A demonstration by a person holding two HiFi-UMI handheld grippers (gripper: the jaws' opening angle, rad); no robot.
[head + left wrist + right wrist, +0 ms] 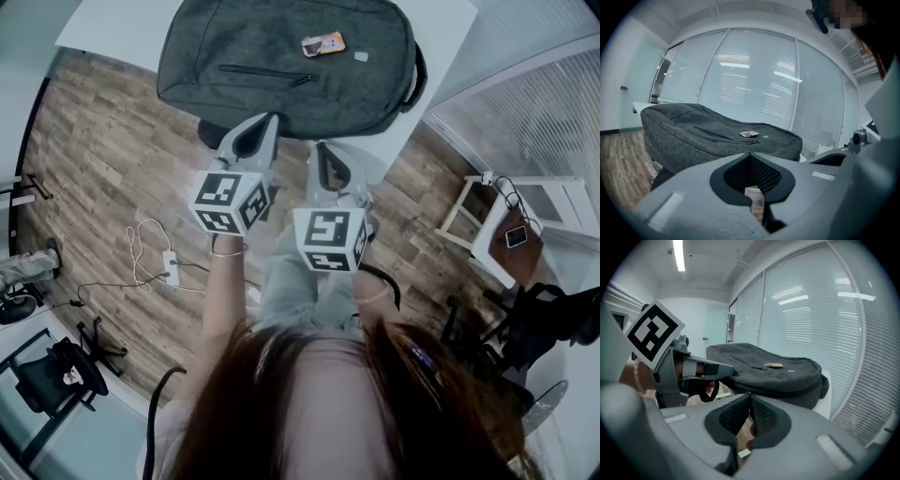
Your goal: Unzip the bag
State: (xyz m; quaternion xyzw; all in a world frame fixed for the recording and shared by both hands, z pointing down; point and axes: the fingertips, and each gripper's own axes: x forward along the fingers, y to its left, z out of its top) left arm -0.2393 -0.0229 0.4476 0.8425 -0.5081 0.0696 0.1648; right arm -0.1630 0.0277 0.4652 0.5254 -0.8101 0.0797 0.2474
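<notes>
A grey backpack (281, 56) lies flat on a white table (450, 37), its front-pocket zipper (267, 73) closed with the pull at the right end. A small colourful card (322, 44) rests on top of it. My left gripper (267, 127) hovers just short of the bag's near edge, jaws shut on nothing. My right gripper (320, 152) hangs beside it, a little further back, also shut and empty. In the left gripper view the backpack (717, 136) lies ahead beyond the closed jaws. The right gripper view shows the backpack (773, 371) ahead and the left gripper (693, 369) to the left.
Below the table edge is wood flooring with a white power strip and cable (169, 267). A white rack with a brown bag (511, 234) stands at the right, a black chair (56, 370) at the lower left. Window blinds (754, 79) rise behind the table.
</notes>
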